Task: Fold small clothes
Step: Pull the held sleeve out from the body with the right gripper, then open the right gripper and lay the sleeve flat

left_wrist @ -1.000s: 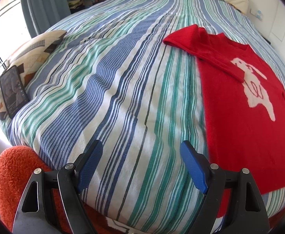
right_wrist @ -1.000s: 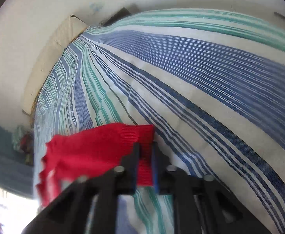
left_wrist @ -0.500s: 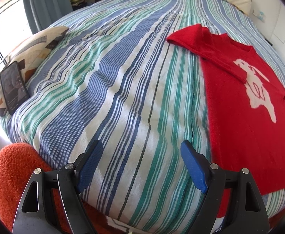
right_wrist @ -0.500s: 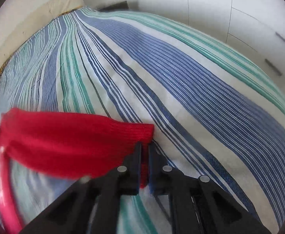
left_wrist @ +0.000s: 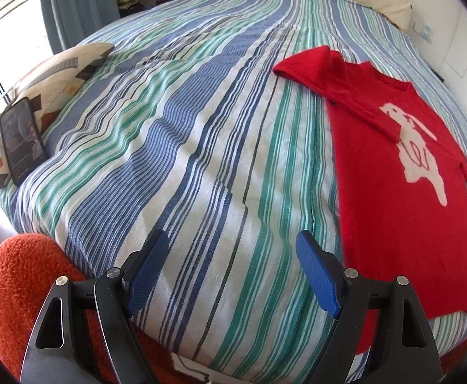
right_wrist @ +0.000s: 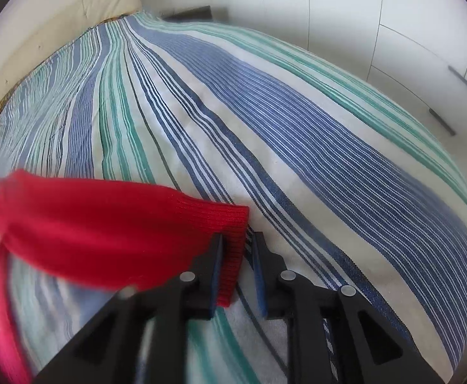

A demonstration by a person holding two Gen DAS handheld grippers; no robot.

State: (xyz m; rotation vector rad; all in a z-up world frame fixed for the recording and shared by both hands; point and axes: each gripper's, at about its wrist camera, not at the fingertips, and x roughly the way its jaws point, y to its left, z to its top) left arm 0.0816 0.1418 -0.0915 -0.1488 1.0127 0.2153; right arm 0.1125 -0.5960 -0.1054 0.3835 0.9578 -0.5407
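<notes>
A small red sweater (left_wrist: 403,172) with a white rabbit design lies flat on the striped bed at the right of the left wrist view, one sleeve folded across its chest. My left gripper (left_wrist: 230,246) is open and empty above the bedspread, left of the sweater's hem. In the right wrist view, the other sleeve's ribbed cuff (right_wrist: 230,240) sits between the jaws of my right gripper (right_wrist: 238,240). The jaws have parted a little; the cuff touches the left pad and a gap shows beside the right pad.
The bed (left_wrist: 201,128) has a blue, green and white striped cover. A patterned pillow (left_wrist: 51,76) with a phone (left_wrist: 22,140) on it lies at the left edge. An orange fuzzy cushion (left_wrist: 19,275) is at the lower left. White cupboards (right_wrist: 409,32) stand beyond the bed.
My right gripper swung the sleeve cuff across and its jaws went from tightly shut to slightly parted. My left gripper drifted slightly and stayed open.
</notes>
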